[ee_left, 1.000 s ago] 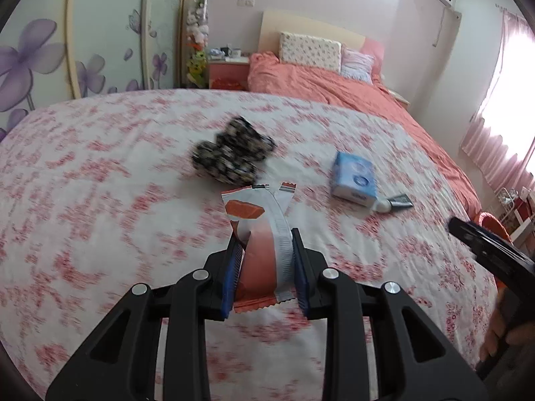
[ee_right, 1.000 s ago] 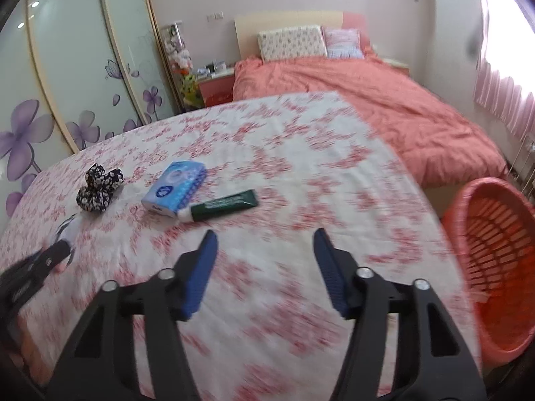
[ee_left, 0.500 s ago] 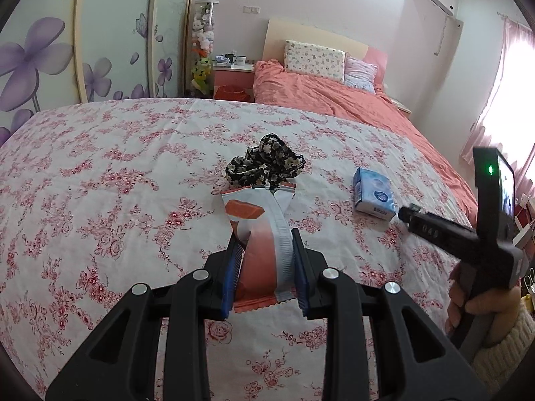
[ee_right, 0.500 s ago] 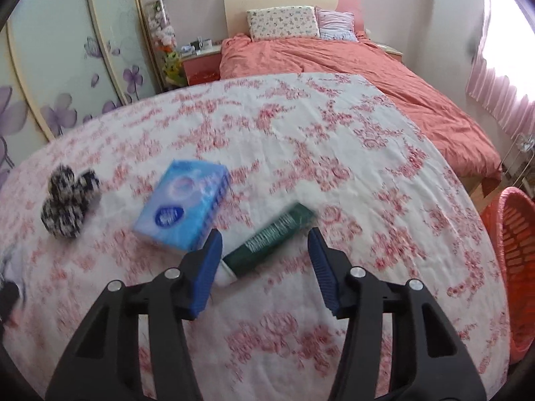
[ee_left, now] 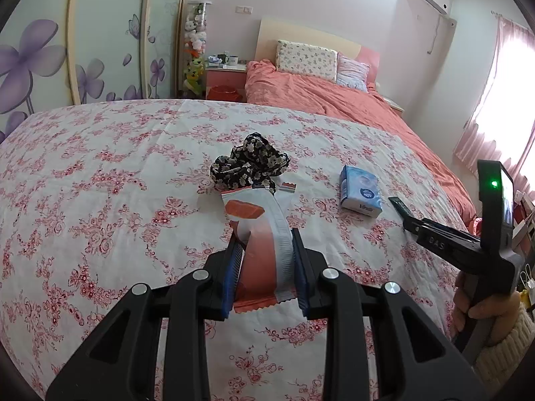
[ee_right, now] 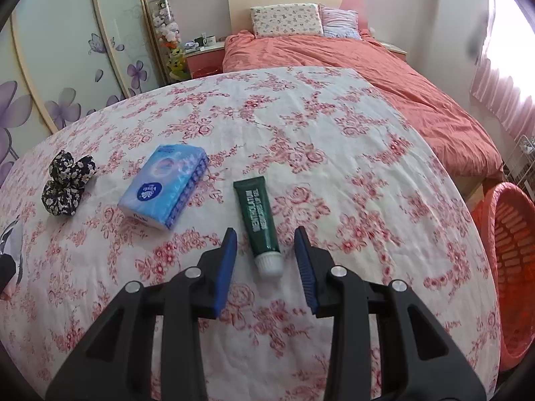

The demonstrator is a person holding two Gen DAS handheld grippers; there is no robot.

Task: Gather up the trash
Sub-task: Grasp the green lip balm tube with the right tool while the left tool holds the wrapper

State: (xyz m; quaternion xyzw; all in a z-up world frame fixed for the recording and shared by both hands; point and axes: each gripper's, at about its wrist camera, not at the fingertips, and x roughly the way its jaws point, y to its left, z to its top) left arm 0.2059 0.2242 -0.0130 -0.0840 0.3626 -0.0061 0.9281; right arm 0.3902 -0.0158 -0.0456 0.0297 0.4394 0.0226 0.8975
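Left gripper (ee_left: 265, 234): blue-padded fingers pinched on a snack wrapper (ee_left: 259, 230), white and orange with a crimped edge, held upright between the pads above the floral tablecloth (ee_left: 100, 183). Right gripper (ee_right: 265, 234): fingers spread wide, nothing between the pads, poised low over the cloth with the capped near end of a green tube (ee_right: 259, 219) lying in the gap; the tube rests flat, white cap toward the camera, dark body running away from it, touching neither pad. Blue tissue pack (ee_right: 165, 183): flat on the cloth, just left of the tube and apart from it. Black floral scrunchie (ee_right: 68, 183): far left in the right wrist view, well apart from the tissue pack; in the left wrist view it sits directly beyond the held wrapper, at mid-table. Orange basket (ee_right: 511, 267): plastic lattice wall, standing off the right edge of the table, lower than the tabletop, near the right gripper's side. Seen from the left wrist camera, the right gripper enters from the right edge, held in a hand (ee_left: 481, 314) with a cream knitted cuff, its tips reaching toward the tube's far end beside the tissue pack. Background: bed (ee_right: 351, 67) with coral quilt and two pillows at the far side, wardrobe doors (ee_left: 43, 53) with purple flower print on the left, pink curtains (ee_left: 501, 107) on the right.
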